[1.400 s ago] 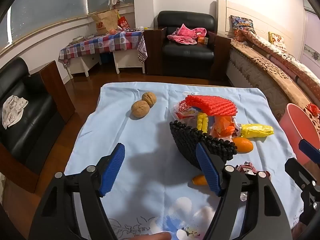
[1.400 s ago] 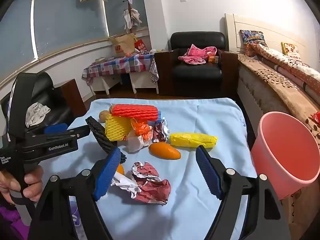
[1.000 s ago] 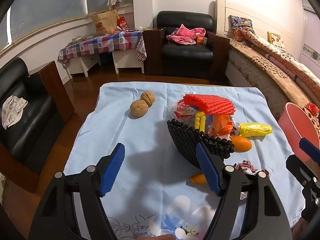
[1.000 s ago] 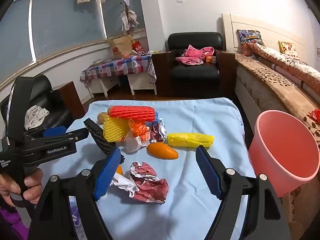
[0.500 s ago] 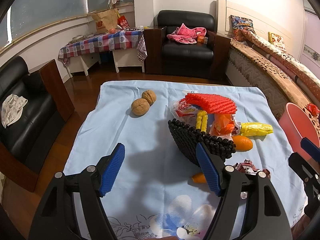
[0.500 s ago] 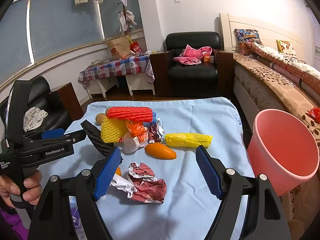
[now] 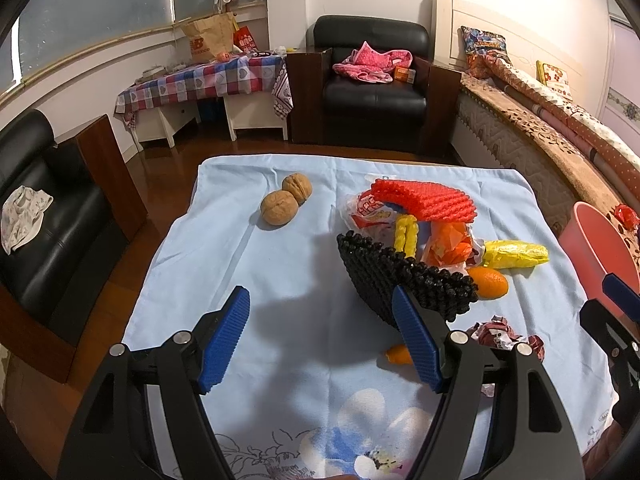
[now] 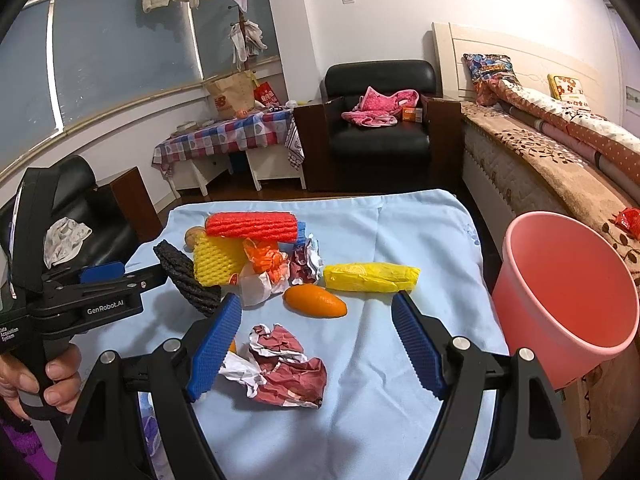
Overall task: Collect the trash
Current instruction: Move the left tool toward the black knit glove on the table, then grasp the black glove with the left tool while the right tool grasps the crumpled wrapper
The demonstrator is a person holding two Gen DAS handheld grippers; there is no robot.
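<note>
both grippers released, nothing held – l gripper (image 7: 320, 340) over cloth, left of black foam net (image 7: 400, 276); r gripper (image 8: 316, 344) above crumpled red wrapper (image 8: 286, 372), pink bucket (image 8: 568, 292) to right.

On the counter (image 8: 420, 232), a heap of foam nets (image 8: 252, 226) and wrappers (image 8: 266, 264) lies toward the far left. Two walnuts (image 7: 286, 200) sit left of the heap, touching each other. A long wrapped packet (image 8: 370, 277) lies right of the heap, with an orange fruit (image 8: 316, 301) just before it. A crumpled paper wad (image 8: 286, 368) lies nearer still, between the spread fingers of the right gripper (image 8: 316, 354). A bucket (image 8: 568, 280) stands off the counter's right edge. The left gripper (image 7: 322, 338) hovers over the counter's near left part, apart from the walnuts.
</note>
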